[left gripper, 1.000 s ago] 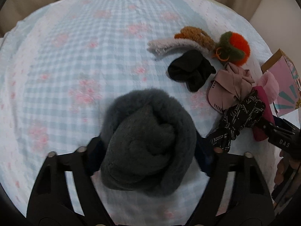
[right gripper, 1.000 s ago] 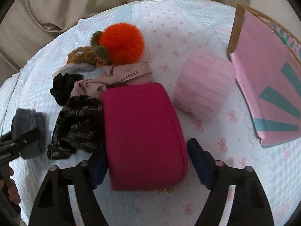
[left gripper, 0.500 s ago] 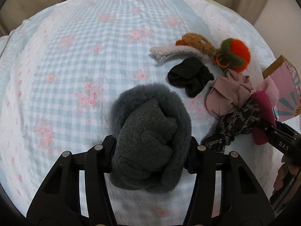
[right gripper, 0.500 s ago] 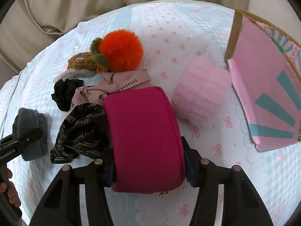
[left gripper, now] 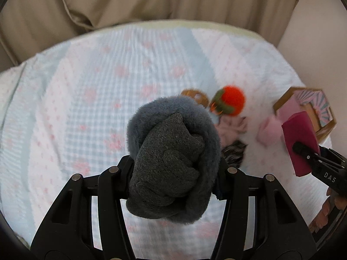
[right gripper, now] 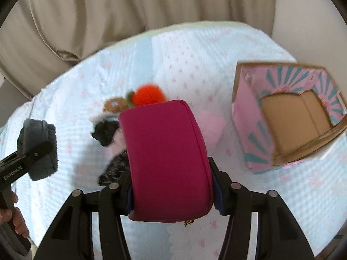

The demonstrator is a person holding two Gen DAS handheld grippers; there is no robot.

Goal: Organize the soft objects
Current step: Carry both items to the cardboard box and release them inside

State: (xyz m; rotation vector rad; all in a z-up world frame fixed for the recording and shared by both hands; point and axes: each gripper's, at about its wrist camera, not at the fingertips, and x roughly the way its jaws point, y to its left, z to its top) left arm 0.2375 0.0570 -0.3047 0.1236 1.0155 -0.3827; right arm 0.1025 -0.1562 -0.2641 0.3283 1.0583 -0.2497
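Above the patterned bedspread point(left gripper: 91, 99), the grey fuzzy rolled sock bundle point(left gripper: 173, 158) was clamped by the downward-tilted left gripper point(left gripper: 173, 173), while the magenta pouch point(right gripper: 167, 158) was gripped by the right gripper point(right gripper: 171, 192), left of the open pink cardboard box point(right gripper: 249, 117).

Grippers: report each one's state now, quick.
Left gripper: closed on the grey fuzzy bundle.
Right gripper: closed on the magenta pouch.
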